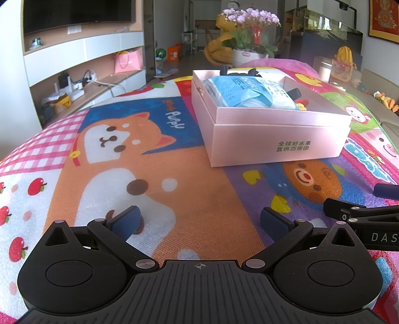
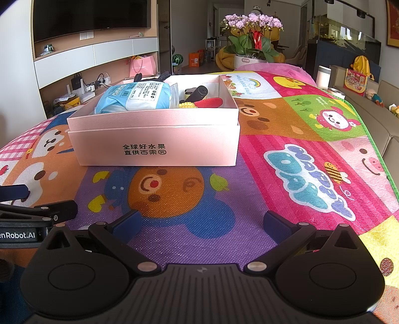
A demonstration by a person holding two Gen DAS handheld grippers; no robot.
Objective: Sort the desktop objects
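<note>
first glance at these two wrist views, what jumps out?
The pink box sits open near the middle of the cartoon play mat, holding a blue-and-white packet, a dark cylinder and a red and yellow toy beside it. Both the left gripper and the right gripper hang open and empty over the mat, short of the box. Pink orchids stand behind.

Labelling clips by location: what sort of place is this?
Most likely a home living room: a wall-mounted TV above shelving, a potted orchid, and a cartoon play mat covering the work surface.
</note>
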